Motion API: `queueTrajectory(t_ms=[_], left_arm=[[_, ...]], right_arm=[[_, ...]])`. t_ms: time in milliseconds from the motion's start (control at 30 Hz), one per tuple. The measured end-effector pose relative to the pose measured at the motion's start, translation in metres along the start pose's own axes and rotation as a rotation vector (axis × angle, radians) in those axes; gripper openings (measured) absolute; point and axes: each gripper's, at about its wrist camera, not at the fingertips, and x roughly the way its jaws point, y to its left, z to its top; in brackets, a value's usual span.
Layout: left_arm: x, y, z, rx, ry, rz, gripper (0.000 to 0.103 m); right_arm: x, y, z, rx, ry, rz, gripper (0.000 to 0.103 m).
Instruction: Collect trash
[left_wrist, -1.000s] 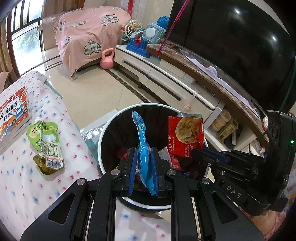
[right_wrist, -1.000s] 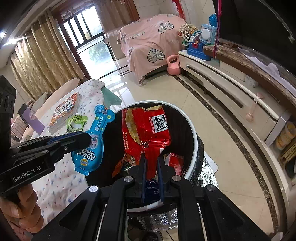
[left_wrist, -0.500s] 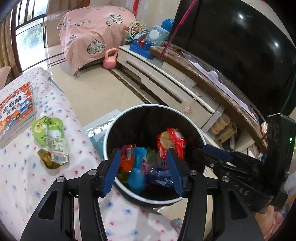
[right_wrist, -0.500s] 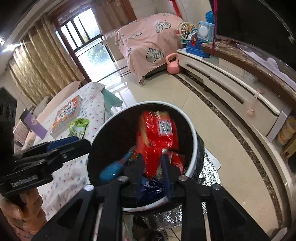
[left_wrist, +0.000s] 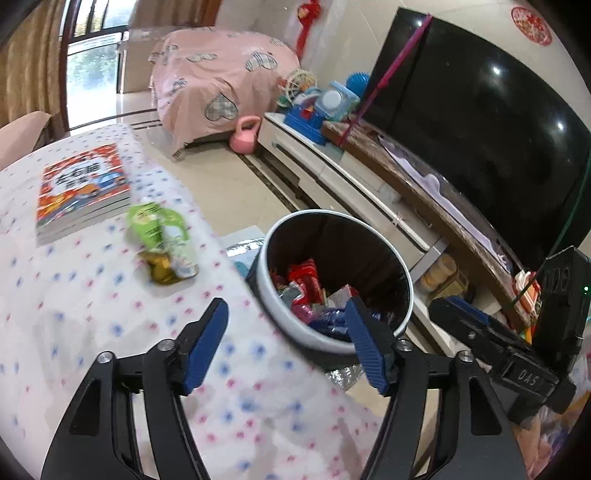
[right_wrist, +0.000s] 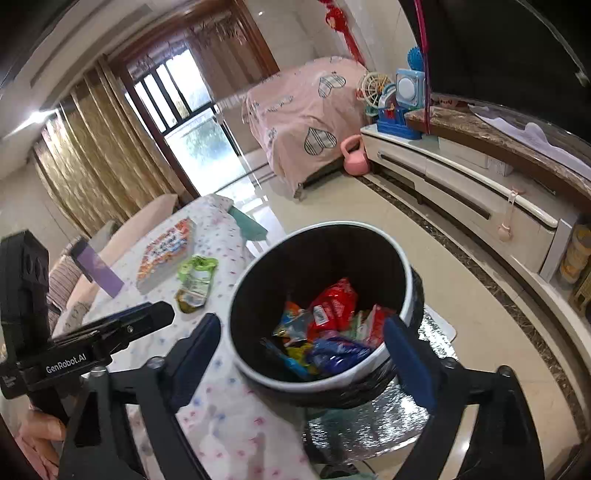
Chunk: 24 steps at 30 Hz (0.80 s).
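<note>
Two hand-held grippers are seen: the left hand-held gripper (left_wrist: 286, 334) and the right hand-held gripper (right_wrist: 301, 345), both with jaws opening and nothing between them. One trash bin (right_wrist: 258, 373), black inside with a white rim, stands beside the table (left_wrist: 74, 295) and is filled with crumpled wrappers (right_wrist: 332, 306), red, blue and orange. One green pouch (left_wrist: 162, 240) lies flat on the table, left of the bin, beyond the left hand-held gripper. One book (left_wrist: 81, 188) lies behind it.
</note>
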Motion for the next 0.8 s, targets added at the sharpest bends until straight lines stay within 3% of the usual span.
queueTrajectory(t_ms=[167,367,433,567,700,800], left_arm=[[-0.033,0.021,-0.03,-0.049,-0.041,0.024,0.084],[-0.073,0.04,-0.061,-0.057,-0.103,0.077,0.085],[-0.089,0.043,-0.068,-0.041,-0.147,0.102,0.087],[-0.127,0.038,-0.079,0.006,-0.28,0.176,0.101],[-0.154,0.03,-0.095,0.088,-0.428,0.242,0.103],[-0.156,0.031,-0.105,0.134,-0.436,0.257,0.103]], right_arm=[[-0.019,0.017,-0.023,0.026,-0.057,0.004,0.1],[-0.032,0.038,-0.05,0.03,-0.096,-0.007,0.101],[-0.035,0.043,-0.055,0.036,-0.1,0.005,0.101],[-0.052,0.062,-0.059,0.003,-0.142,0.007,0.101],[-0.086,0.087,-0.058,-0.055,-0.273,0.002,0.103],[-0.102,0.101,-0.067,-0.104,-0.389,-0.056,0.103]])
